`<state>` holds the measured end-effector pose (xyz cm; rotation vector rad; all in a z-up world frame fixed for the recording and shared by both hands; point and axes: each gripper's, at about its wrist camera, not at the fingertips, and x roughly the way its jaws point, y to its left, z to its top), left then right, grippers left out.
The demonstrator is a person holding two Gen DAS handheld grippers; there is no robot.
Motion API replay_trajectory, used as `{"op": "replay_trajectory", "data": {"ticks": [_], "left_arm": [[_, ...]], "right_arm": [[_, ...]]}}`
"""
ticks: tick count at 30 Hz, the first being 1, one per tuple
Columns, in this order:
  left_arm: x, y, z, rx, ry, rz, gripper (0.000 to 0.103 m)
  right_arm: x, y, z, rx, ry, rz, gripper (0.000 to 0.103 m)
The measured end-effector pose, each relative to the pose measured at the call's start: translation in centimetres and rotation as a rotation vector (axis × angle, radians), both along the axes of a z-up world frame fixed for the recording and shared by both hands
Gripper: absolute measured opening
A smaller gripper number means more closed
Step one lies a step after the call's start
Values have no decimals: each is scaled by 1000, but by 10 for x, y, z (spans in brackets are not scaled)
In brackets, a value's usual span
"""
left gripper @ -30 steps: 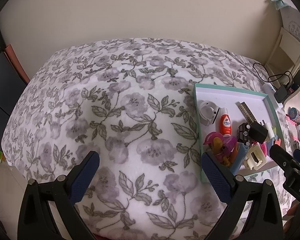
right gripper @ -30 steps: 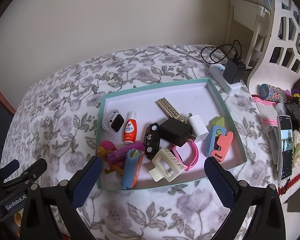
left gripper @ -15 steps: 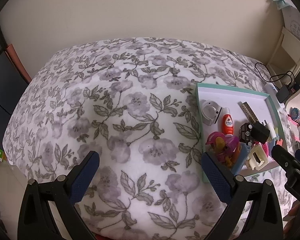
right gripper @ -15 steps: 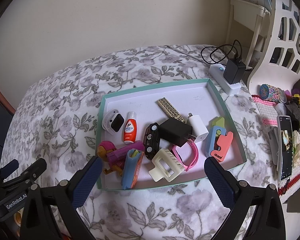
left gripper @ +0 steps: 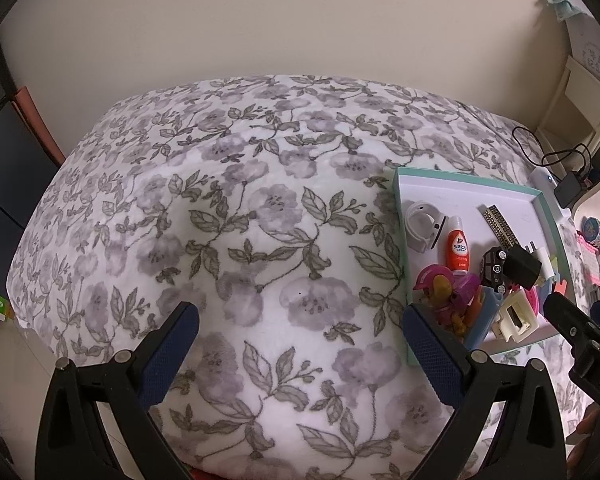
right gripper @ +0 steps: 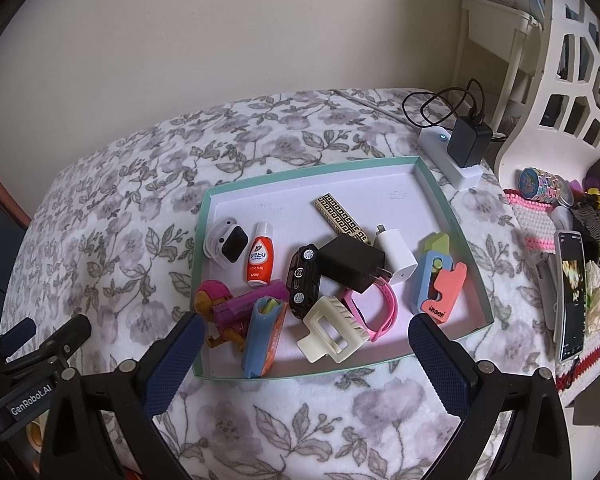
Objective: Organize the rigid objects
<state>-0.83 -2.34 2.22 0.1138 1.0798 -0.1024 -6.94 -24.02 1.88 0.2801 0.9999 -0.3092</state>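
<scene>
Both grippers' fingers (right gripper: pixel 172 360) gape wide over floral blanket (left gripper: pixel 260 240) by beige wall (left gripper: pixel 300 20).

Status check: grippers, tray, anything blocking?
Left gripper and right gripper open, empty. Teal cardboard tray piled with small items. Nothing blocking.
</scene>
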Motion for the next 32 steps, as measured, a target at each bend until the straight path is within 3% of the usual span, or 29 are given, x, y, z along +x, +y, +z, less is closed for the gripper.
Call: {"op": "replay_trajectory", "data": {"ticks": [32], "left_arm": [[-4, -4, 6, 6, -35, -17, 101]], "right_arm": [[0, 0, -2, 0, 6, 2, 103]]}}
